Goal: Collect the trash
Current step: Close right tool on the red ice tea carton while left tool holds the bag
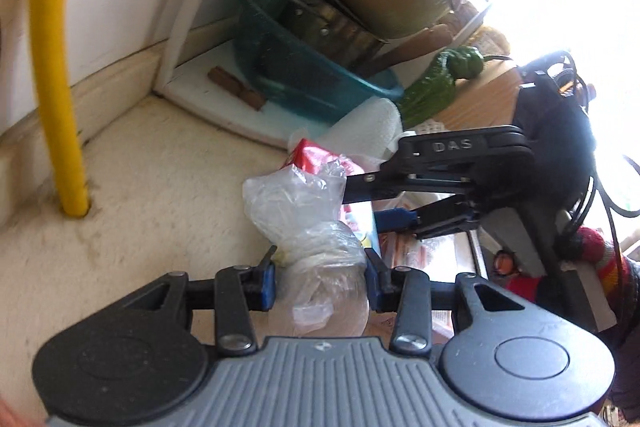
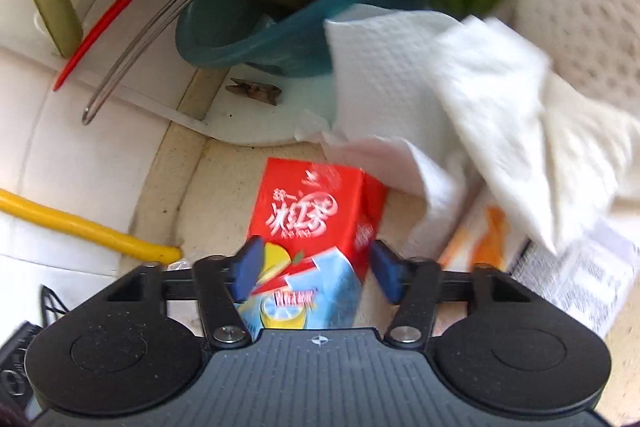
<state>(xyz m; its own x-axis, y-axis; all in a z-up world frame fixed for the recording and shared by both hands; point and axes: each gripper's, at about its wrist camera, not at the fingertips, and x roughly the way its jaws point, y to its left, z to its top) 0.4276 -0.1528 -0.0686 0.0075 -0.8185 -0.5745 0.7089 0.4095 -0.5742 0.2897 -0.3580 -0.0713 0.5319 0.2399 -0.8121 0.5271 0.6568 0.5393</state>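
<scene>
The red iced-tea carton [image 2: 320, 223] lies on the counter just before the teal basin [image 2: 280, 31], between the right gripper's [image 2: 316, 267] part-open pads, apparently for pickup. The left gripper [image 1: 320, 281] clamps a crumpled plastic bag [image 1: 316, 239], seemingly collected trash.

Left wrist view: low over counter, close, facing teal basin [image 1: 304, 83] ahead, tilted downward. Right wrist view: steeper downward, closer, basin [image 2: 280, 27] at top of frame. Shared: basin, red drink carton [image 1: 316, 157] [image 2: 320, 211] just before it, yellow hose [image 1: 60, 67] [image 2: 88, 227] left of basin.
</scene>
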